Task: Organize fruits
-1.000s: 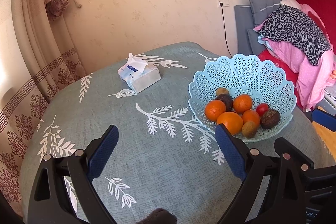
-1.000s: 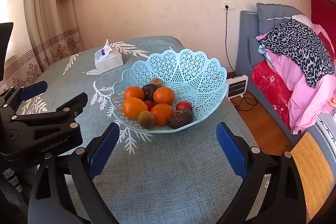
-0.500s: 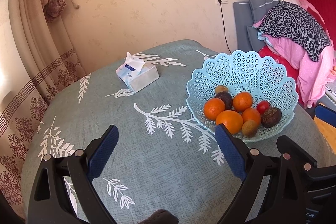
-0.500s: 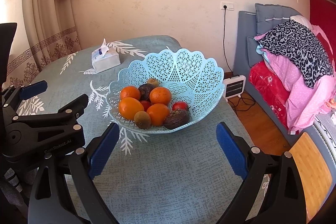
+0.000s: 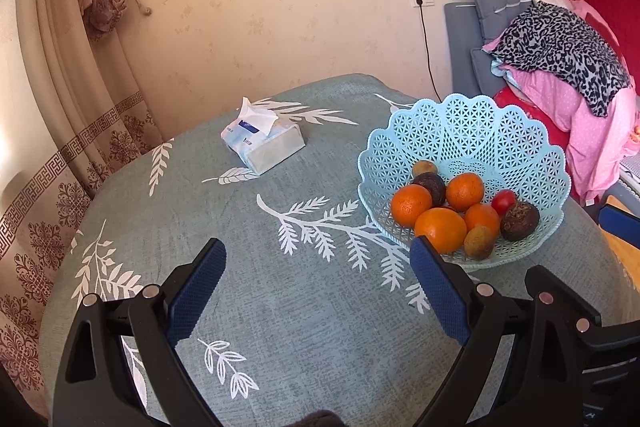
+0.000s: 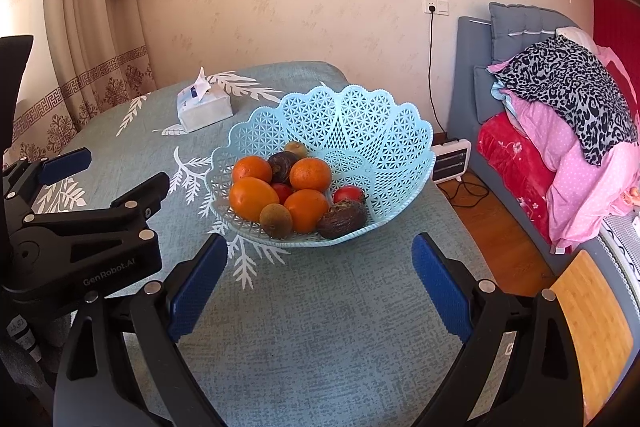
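A pale blue lattice basket (image 5: 472, 131) (image 6: 360, 119) stands on the table and holds several fruits: oranges (image 5: 440, 230) (image 6: 253, 198), kiwis (image 6: 276, 220), dark passion fruits (image 5: 519, 220) (image 6: 342, 218) and a red tomato (image 5: 503, 201) (image 6: 347, 193). My left gripper (image 5: 318, 279) hovers open over bare cloth left of the basket, its right pad near the basket's front rim. My right gripper (image 6: 320, 275) is open in front of the basket with nothing between its fingers. The left gripper's body (image 6: 80, 227) shows at the left in the right wrist view.
A tissue pack (image 5: 262, 143) (image 6: 204, 107) lies on the grey-green leaf-print tablecloth (image 5: 312, 307) behind the basket. Curtains (image 5: 60, 107) hang at left. A bed with piled clothes (image 6: 560, 115) and a small heater (image 6: 450, 161) stand right of the table edge.
Both grippers drifted slightly back and to the right of the scene; the basket now sits a little lower and nearer in each view. Nothing was grasped.
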Tool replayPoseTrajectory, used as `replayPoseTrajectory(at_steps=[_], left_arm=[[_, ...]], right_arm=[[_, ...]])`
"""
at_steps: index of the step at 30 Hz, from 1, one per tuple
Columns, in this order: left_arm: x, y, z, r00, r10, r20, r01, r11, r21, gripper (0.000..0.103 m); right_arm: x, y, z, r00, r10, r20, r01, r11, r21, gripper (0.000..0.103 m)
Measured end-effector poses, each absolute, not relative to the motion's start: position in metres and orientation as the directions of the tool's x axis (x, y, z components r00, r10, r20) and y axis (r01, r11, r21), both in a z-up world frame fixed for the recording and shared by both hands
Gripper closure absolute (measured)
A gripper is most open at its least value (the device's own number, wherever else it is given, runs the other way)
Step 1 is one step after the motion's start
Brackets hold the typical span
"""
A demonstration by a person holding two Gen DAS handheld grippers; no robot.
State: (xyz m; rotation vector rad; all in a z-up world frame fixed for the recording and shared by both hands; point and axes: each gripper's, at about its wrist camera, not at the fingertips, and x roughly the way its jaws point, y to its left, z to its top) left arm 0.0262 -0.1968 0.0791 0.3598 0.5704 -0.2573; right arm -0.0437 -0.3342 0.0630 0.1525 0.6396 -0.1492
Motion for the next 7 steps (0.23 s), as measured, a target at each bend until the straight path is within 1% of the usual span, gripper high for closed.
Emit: replayPoseTrajectory(at_steps=[3,7], left_arm=[[0.03,-0.189,0.077,0.786,-0.137,-0.603,0.332,0.916,0.225,0.011],[0.033,-0.164,0.068,0.76,-0.101,-0.642,0.293,0.935,0.201,0.011]], right_arm=[[-0.042,-0.33,0.059,0.783,-0.063,-0.619,0.169,0.979,0.114,0.008],[-0.039,-0.31,0.048,0.755,0.011,-0.656,0.109,0.984,0.142,0.008]])
